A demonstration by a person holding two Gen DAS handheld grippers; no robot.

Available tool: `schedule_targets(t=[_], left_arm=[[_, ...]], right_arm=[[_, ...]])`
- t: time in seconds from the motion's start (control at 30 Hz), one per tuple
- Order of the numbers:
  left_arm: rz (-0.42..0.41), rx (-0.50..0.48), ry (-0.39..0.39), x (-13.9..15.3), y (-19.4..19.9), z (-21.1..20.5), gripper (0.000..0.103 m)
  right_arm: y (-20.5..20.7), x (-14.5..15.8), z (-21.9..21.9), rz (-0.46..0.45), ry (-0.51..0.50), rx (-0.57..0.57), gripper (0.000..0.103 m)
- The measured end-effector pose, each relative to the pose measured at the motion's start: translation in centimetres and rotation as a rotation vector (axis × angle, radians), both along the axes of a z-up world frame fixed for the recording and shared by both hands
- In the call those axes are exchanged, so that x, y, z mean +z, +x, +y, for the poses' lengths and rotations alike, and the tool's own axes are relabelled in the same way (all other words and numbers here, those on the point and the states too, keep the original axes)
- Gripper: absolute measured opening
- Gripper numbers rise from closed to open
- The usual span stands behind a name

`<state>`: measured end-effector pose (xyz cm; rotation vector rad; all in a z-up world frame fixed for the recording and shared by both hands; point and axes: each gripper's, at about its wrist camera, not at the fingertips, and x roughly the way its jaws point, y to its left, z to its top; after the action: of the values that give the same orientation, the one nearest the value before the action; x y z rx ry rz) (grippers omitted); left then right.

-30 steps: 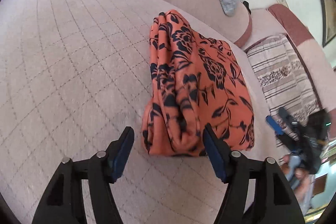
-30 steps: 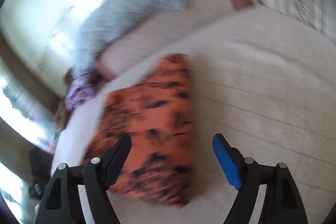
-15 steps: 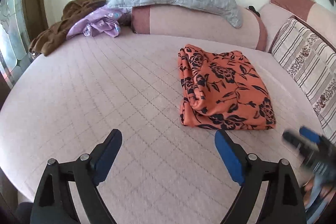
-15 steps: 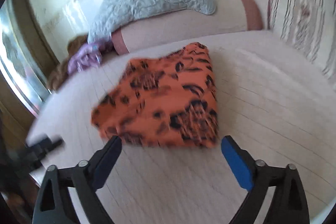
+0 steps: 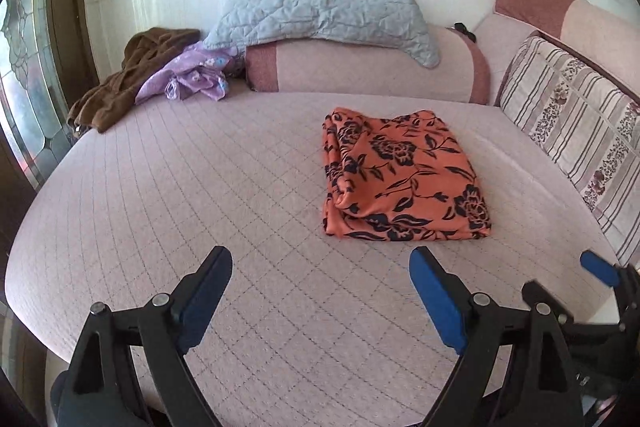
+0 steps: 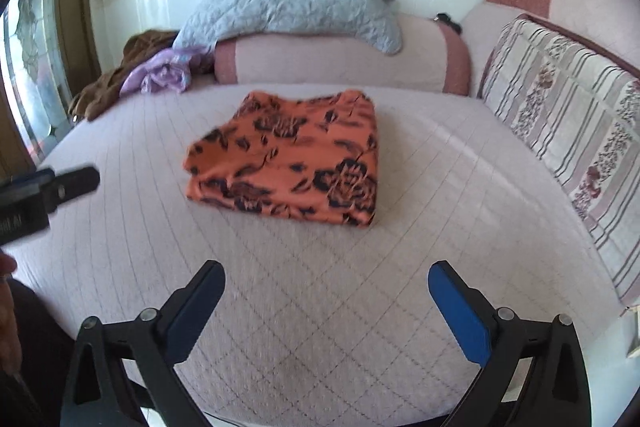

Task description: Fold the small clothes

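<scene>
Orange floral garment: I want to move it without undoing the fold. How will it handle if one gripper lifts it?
The orange floral garment looks thin and soft, so probably floppy. Its loose stacked layers would likely sag and unfold. Probably light.

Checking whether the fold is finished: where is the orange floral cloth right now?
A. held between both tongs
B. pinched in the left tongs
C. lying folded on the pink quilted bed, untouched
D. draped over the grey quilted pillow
C: the orange floral cloth lies folded on the pink quilted bed, with the left tongs and right tongs both open and clear of it.
</scene>
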<state>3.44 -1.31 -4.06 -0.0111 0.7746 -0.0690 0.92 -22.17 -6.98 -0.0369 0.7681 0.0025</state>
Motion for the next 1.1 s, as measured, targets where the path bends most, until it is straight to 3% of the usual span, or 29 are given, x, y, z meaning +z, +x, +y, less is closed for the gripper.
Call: schedule_targets(t=[0.4,0.63,1.1], left_arm=[[0.014,0.031,0.017,0.7,0.4,-0.2,0.091],[-0.037,0.004,0.004,1.7,0.9,-0.8,0.096],[-0.017,0.011,0.04,1.5,3.3,-2.8,0.096]], right_arm=[[0.6,1.8,-0.4,-0.001,0.011,-0.017,0.103],[2.0,2.5,-0.4,0.001,0.0,0.0,0.103],[4.9,2.4,-1.6,0.072,0.014,-0.01,0.103]])
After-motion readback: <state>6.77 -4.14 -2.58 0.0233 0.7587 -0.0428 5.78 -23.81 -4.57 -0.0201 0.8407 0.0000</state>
